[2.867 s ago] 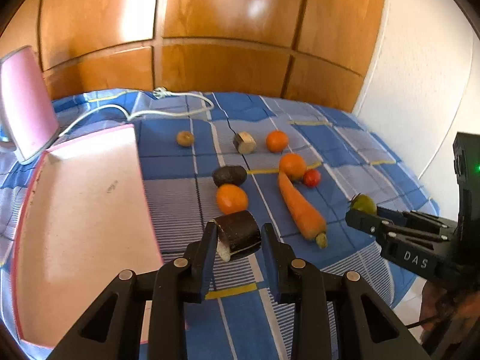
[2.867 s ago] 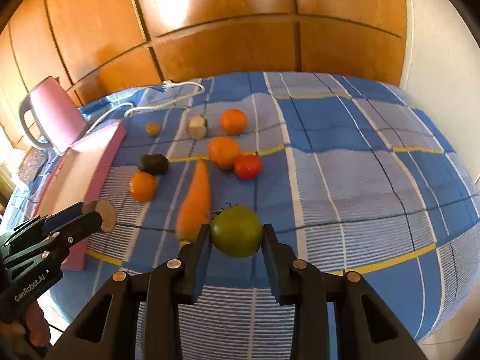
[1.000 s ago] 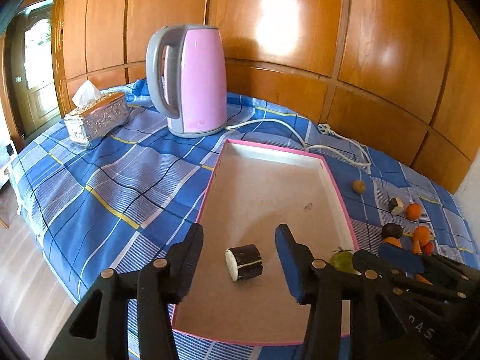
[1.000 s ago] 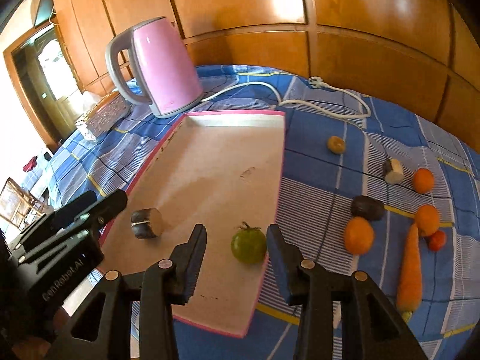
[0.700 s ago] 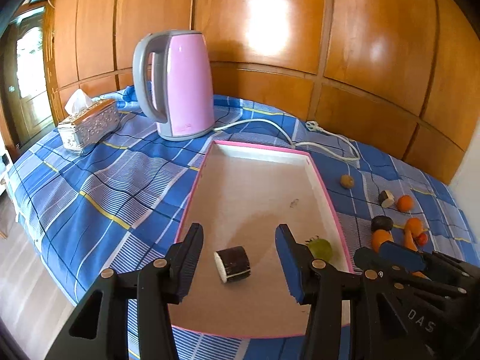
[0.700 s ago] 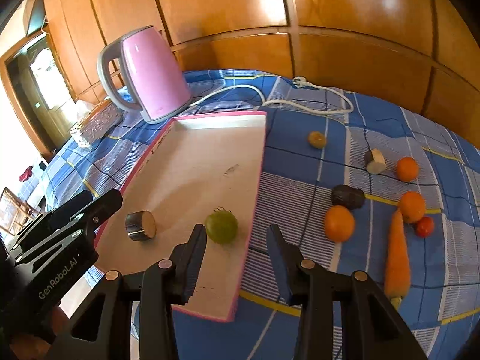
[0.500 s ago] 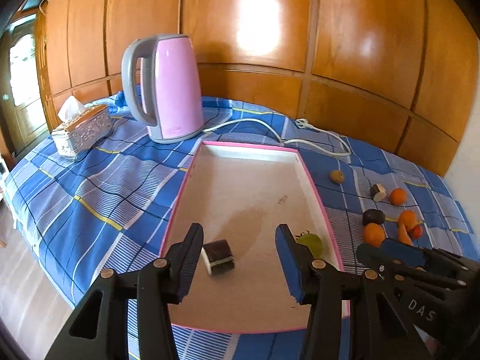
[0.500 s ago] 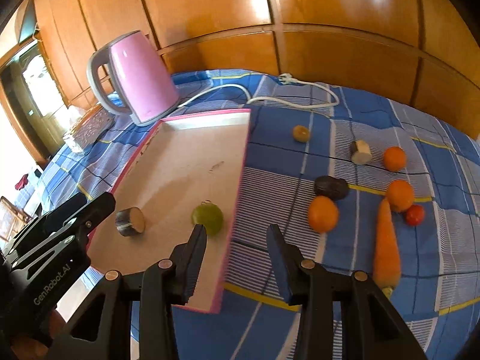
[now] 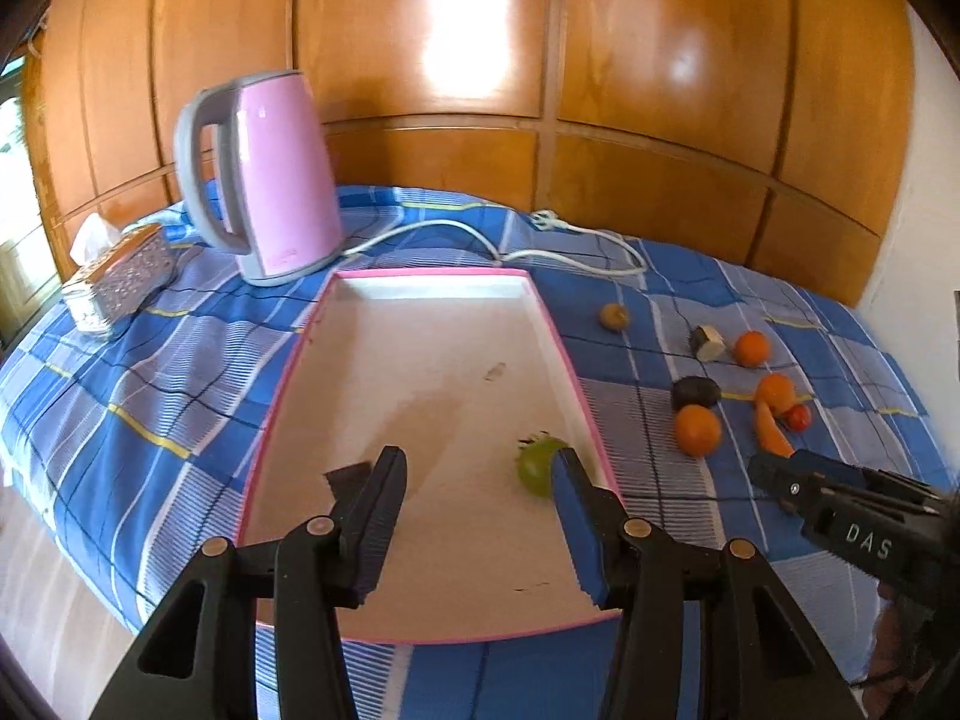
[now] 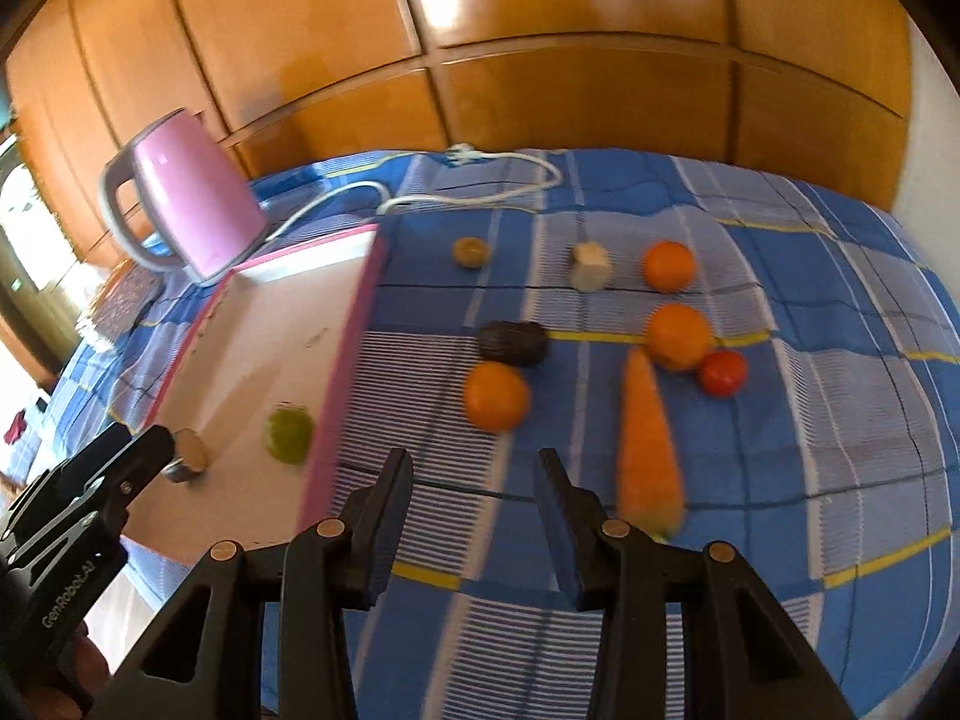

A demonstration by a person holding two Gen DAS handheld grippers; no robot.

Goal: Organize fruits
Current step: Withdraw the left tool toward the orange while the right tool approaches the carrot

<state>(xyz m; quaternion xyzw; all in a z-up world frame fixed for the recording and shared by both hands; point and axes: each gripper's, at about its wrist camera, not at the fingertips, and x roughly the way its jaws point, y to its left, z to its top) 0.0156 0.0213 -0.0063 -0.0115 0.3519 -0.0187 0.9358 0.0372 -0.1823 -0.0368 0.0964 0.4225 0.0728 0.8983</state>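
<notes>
Blue checked bedspread blurs; left claw half-hides dark cut chunk; right claw gapes empty too.

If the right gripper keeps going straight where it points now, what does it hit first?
Probably bare checked cloth: the open right gripper aims between the nearest orange and the carrot. The fisheye blur makes depth uncertain.
</notes>
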